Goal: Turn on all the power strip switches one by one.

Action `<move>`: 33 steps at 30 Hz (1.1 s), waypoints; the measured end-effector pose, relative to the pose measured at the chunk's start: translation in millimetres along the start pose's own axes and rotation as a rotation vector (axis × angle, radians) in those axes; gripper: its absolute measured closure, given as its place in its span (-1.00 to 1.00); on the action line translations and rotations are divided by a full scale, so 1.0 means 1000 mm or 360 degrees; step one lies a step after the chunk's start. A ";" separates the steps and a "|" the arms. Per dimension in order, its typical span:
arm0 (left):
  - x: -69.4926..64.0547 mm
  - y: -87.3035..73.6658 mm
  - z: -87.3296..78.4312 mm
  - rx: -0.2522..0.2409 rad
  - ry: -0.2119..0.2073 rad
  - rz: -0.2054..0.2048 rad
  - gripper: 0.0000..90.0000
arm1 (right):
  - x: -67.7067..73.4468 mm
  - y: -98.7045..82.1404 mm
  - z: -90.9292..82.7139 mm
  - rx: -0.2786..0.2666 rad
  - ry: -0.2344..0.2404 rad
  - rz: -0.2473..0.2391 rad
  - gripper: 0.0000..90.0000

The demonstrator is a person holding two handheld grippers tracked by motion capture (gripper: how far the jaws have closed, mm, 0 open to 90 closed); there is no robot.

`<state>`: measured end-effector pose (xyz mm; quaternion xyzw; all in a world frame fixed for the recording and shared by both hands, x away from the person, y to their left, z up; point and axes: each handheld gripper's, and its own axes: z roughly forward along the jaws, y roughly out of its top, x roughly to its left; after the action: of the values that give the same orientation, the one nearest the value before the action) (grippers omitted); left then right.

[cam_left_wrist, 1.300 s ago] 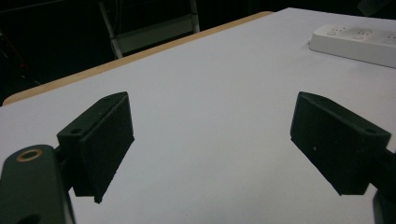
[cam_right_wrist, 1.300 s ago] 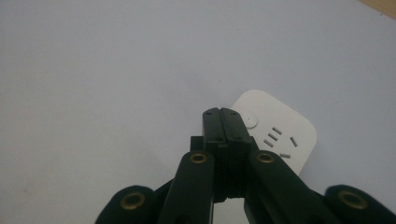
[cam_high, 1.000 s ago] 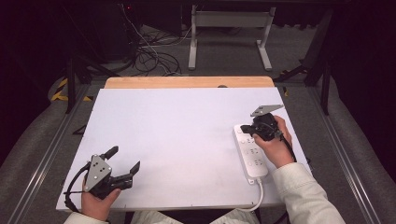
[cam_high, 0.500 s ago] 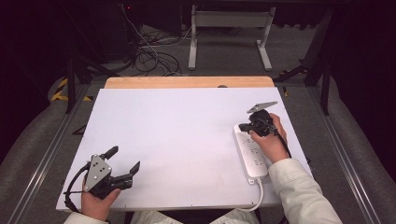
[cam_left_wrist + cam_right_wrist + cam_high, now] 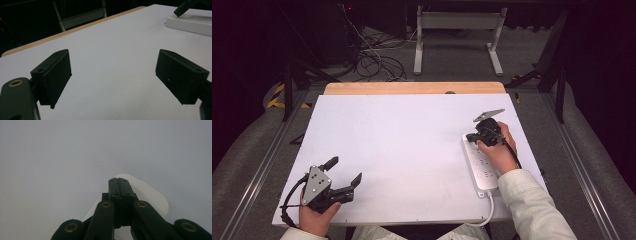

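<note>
At lower left, the left tool [image 5: 343, 174] is idling spread wide on the tabletop [image 5: 402, 140]. At right, the right tool [image 5: 473, 136] is hovering pressed together over the power strip's [image 5: 483, 172] far end, its length running toward the person.

Table [image 5: 412, 150] seen from above the near edge, facing forward and down. Left gripper view set low near the near-left corner, aimed toward the power strip [image 5: 192, 23] at the right edge. Right gripper view held close above that strip's far end [image 5: 150, 195].
</note>
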<state>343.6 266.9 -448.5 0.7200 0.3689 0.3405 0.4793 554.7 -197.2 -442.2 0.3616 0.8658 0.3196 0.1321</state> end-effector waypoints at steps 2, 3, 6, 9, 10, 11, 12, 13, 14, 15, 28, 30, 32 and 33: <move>0.000 0.000 0.000 0.0000 0.0000 0.0001 -0.70 | 0.001 0.000 0.001 0.0008 -0.0005 -0.0003 1.00; 0.000 0.000 0.000 0.0000 0.0000 0.0001 -0.70 | 0.001 0.000 0.002 0.0011 -0.0005 -0.0003 1.00; 0.000 0.000 0.000 -0.0002 0.0000 -0.0001 -0.70 | 0.001 0.000 0.002 0.0011 -0.0004 -0.0004 1.00; 0.000 0.000 0.000 -0.0004 0.0000 -0.0002 -0.70 | 0.000 0.000 0.002 0.0016 -0.0003 0.0000 1.00; 0.000 0.000 0.000 -0.0004 0.0000 -0.0002 -0.70 | 0.000 0.000 0.003 0.0015 0.0000 0.0005 1.00; 0.000 0.000 0.000 -0.0005 0.0000 -0.0002 -0.70 | 0.000 -0.001 0.003 0.0019 0.0001 0.0014 1.00; 0.000 0.000 0.000 -0.0005 0.0000 -0.0002 -0.70 | 0.000 -0.001 0.003 0.0019 0.0007 0.0018 1.00; 0.000 0.000 -0.001 -0.0005 0.0000 -0.0002 -0.69 | -0.001 -0.001 0.003 0.0021 0.0007 0.0022 1.00; 0.000 0.000 -0.001 -0.0005 0.0000 -0.0001 -0.70 | -0.001 -0.001 0.002 0.0025 0.0006 0.0025 1.00; 0.000 0.000 -0.001 -0.0005 0.0000 -0.0001 -0.70 | -0.001 -0.001 0.002 0.0027 0.0015 0.0025 1.00; -0.001 0.000 0.000 -0.0003 -0.0008 0.0001 -0.70 | -0.001 0.000 0.004 0.0050 0.0008 0.0030 1.00; -0.001 0.000 0.000 -0.0002 -0.0007 0.0001 -0.69 | 0.000 0.000 0.005 0.0054 -0.0001 0.0023 1.00; -0.001 0.000 0.000 -0.0003 -0.0009 0.0000 -0.70 | 0.000 0.000 0.005 0.0055 0.0000 0.0035 1.00; -0.001 0.000 0.000 0.0000 -0.0008 0.0002 -0.70 | 0.000 0.000 0.005 0.0057 0.0001 0.0040 1.00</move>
<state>342.8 266.2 -448.6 0.7210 0.3673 0.3390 0.4799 557.0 -195.0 -445.8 0.3746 0.8668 0.3057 0.1214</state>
